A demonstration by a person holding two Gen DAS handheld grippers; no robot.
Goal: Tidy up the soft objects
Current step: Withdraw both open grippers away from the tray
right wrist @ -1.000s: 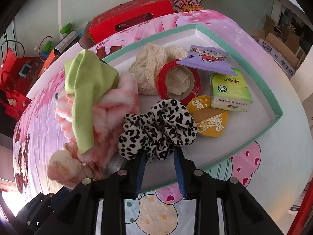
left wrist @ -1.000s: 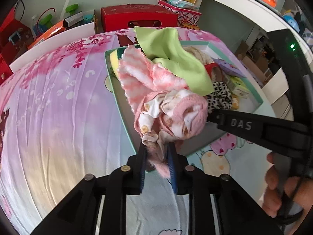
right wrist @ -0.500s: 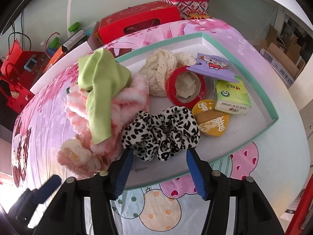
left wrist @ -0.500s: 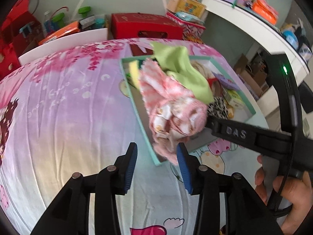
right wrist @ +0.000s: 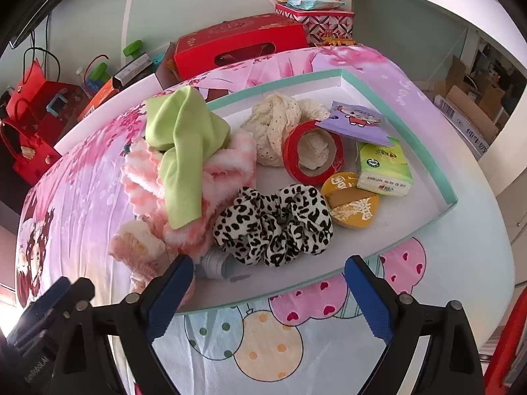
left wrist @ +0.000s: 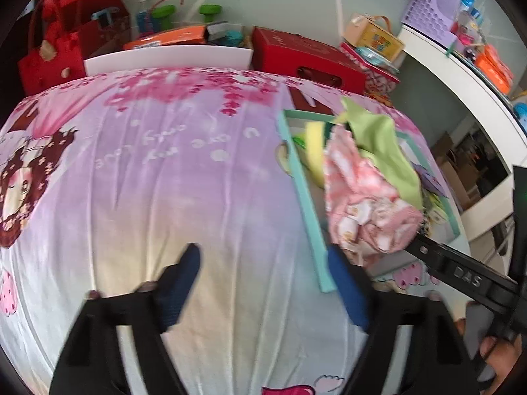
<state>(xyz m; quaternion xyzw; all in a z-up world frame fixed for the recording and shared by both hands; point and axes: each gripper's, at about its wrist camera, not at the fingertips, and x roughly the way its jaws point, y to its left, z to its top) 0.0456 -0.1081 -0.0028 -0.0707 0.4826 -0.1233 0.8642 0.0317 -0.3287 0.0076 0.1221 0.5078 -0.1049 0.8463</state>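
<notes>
While both spread wide and empty, right gripper (right wrist: 268, 291) just short of leopard scrunchie (right wrist: 273, 225), left gripper (left wrist: 263, 286) beside tray (left wrist: 306, 210).

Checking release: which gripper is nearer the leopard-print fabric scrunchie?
Right. The right gripper sits open just before the leopard-print fabric scrunchie; the left gripper is open beyond the tray's edge.

Left hand-held gripper (left wrist: 263, 279) gapes wide; right hand-held gripper (right wrist: 268, 291) likewise.

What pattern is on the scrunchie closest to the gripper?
The scrunchie has a black-and-white leopard print, seen best in the right wrist view.
</notes>
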